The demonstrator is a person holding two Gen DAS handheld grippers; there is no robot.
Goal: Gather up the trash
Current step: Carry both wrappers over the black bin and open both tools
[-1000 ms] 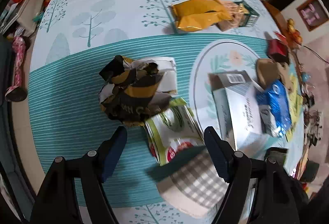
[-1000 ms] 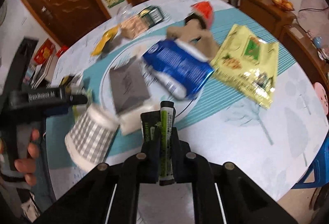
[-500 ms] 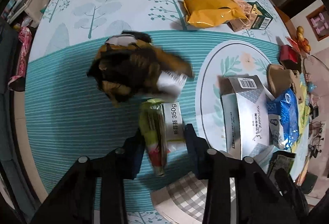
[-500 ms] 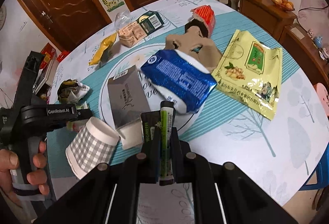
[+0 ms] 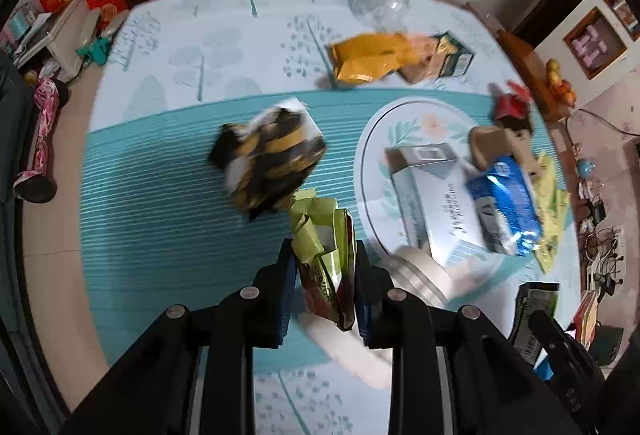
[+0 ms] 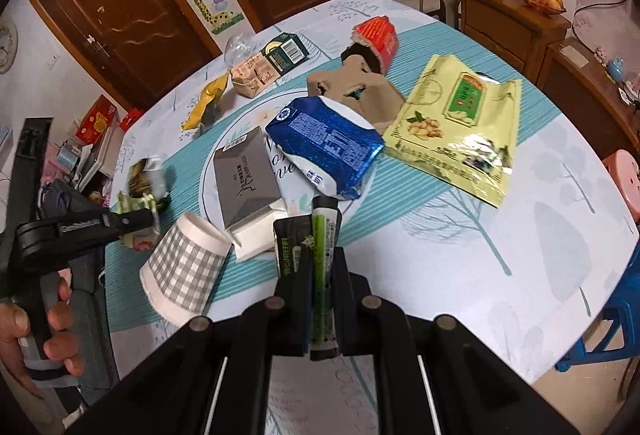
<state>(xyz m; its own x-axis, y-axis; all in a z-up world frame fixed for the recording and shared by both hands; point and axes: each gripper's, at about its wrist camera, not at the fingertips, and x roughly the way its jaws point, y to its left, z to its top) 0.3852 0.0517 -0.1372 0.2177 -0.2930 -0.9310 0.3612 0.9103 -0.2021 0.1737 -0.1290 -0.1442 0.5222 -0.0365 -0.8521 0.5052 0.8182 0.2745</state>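
Observation:
My left gripper (image 5: 325,255) is shut on a crumpled green and white snack wrapper (image 5: 326,255) and holds it just above the teal-striped tablecloth (image 5: 160,219). A crumpled black and yellow wrapper (image 5: 272,161) lies just beyond it. My right gripper (image 6: 318,259) is shut on a dark green and black packet (image 6: 310,243), held above the table's near edge. A grey checked paper cup (image 6: 186,269) lies on its side to its left. The left gripper (image 6: 132,221) also shows in the right wrist view, with the wrapper pinched in it.
Trash is spread over the round table: a grey box (image 6: 246,175), a blue bag (image 6: 324,143), a yellow-green pouch (image 6: 460,123), brown cardboard (image 6: 352,83), a red carton (image 6: 378,35), an orange bag (image 5: 368,55), a dark green carton (image 6: 282,51) and a clear plastic container (image 5: 378,1).
My left gripper closed on the green and white wrapper and lifted it. The black and yellow wrapper shifted away from it. My right gripper kept its hold on the packet.

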